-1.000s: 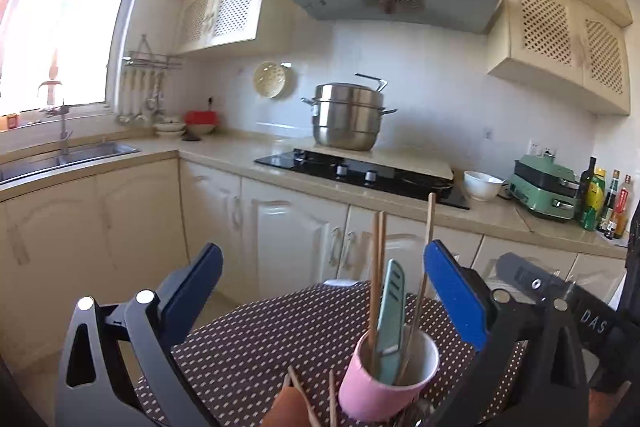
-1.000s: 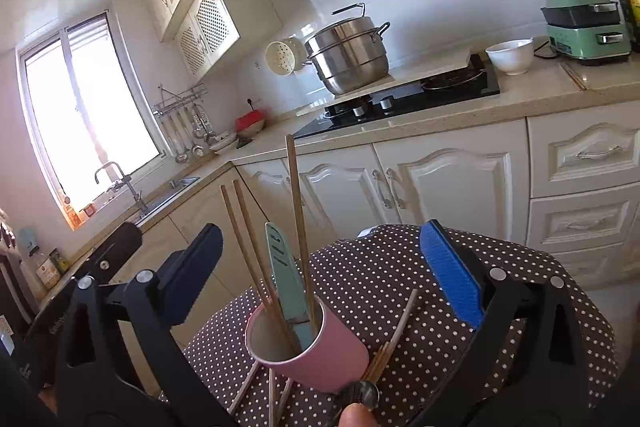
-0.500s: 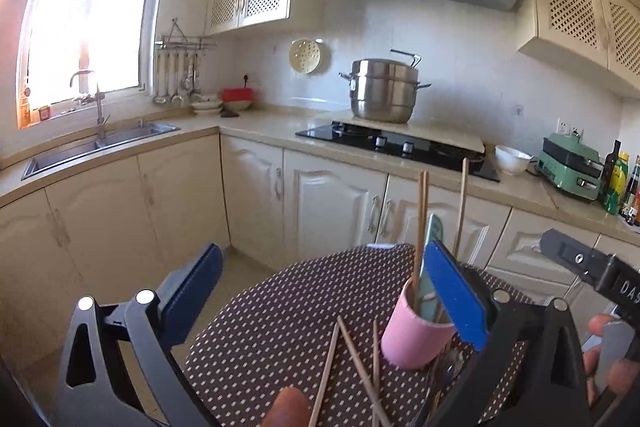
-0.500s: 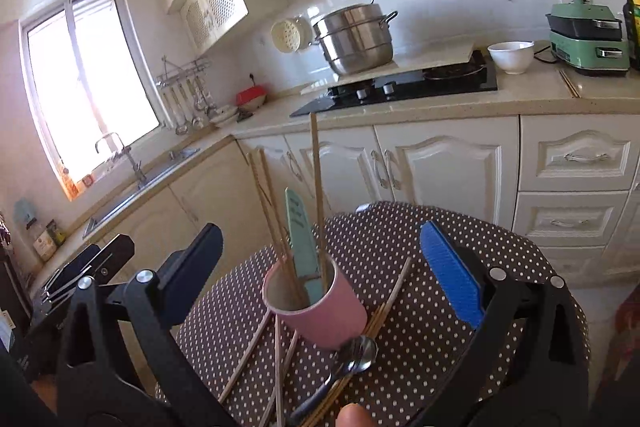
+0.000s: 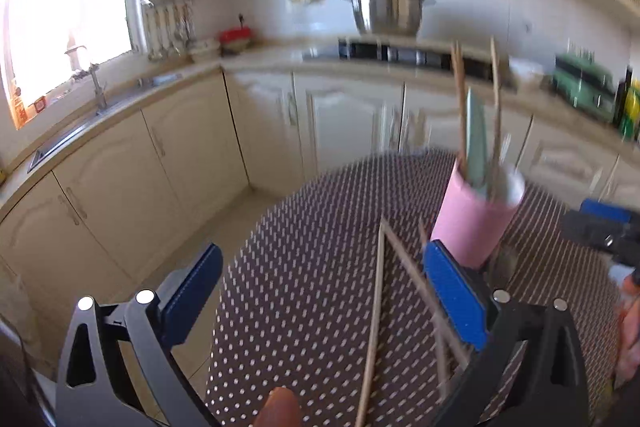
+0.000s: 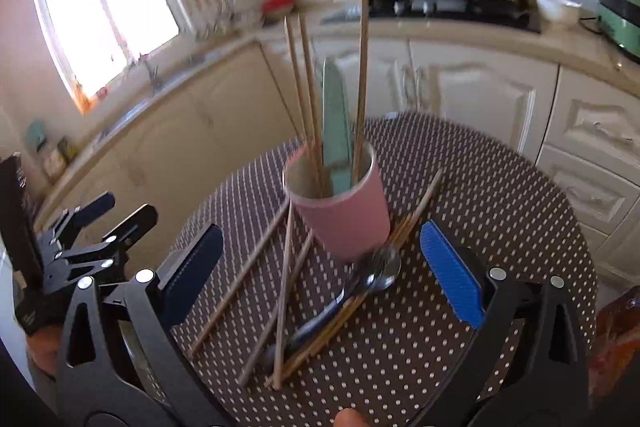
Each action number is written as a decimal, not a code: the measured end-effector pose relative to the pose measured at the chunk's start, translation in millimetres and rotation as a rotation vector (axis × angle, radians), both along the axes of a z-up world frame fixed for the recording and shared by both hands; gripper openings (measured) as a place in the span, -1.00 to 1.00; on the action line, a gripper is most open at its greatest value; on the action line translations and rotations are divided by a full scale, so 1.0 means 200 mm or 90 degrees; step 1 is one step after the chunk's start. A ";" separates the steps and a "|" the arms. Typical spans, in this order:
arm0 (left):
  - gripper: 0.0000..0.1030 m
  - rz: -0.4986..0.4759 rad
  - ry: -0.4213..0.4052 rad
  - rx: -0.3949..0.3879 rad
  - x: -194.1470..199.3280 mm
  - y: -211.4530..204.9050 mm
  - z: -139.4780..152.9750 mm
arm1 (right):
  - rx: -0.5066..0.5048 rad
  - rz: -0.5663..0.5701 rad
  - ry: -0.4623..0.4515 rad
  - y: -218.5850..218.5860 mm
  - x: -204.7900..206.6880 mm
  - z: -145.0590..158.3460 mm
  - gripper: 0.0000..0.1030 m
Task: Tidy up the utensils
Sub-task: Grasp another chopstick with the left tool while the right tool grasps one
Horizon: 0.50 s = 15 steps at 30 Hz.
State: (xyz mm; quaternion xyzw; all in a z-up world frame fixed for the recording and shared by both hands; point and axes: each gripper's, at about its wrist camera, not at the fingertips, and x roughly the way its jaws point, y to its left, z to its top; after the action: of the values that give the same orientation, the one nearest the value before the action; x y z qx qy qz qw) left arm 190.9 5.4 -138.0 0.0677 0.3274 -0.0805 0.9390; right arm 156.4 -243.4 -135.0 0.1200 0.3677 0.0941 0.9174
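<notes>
The dotted worktop (image 6: 500, 227) is carrying everything, and the pink cup (image 6: 344, 215) is serving as the landmark near its middle. The right tool (image 6: 320, 267) is hovering on the near side of the cup, pointing at it, its blue pads spread wide with nothing between them; the cup's base is sitting roughly between the two pads. The left tool (image 5: 320, 291) is hanging off the worktop's left edge, to the left of the cup, its pads also gaping wide and gripping nothing; its right pad is overlapping the cup's foot in the left wrist view, though contact cannot be judged in the blur.

The cup is standing upright and is holding three wooden chopsticks (image 6: 362, 75) and a pale green utensil (image 6: 336, 131), all leaning slightly and sticking up well above its rim.

Loose chopsticks (image 6: 282, 291) are lying crossed on the worktop just in front of and left of the cup. A metal spoon (image 6: 380, 273) is resting on a bundle of thinner sticks (image 6: 416, 215), its bowl touching the cup's near base.
</notes>
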 end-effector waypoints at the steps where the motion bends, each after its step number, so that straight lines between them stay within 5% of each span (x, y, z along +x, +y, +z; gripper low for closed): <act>1: 0.92 -0.005 0.018 0.010 0.02 0.00 -0.04 | -0.001 0.002 0.010 0.00 0.01 -0.02 0.89; 11: 0.90 -0.043 0.163 0.085 0.24 -0.09 -0.38 | -0.031 0.055 0.097 0.10 0.08 -0.18 0.88; 15: 0.41 -0.059 0.209 0.087 0.32 -0.10 -0.47 | -0.039 0.070 0.119 0.13 0.10 -0.23 0.75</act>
State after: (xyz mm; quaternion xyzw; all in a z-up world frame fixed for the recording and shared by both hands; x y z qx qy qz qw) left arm 254.0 -15.5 -231.5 0.1321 0.4775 -0.1115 0.8615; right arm 176.7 -217.0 -180.9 0.0795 0.4602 0.1213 0.8759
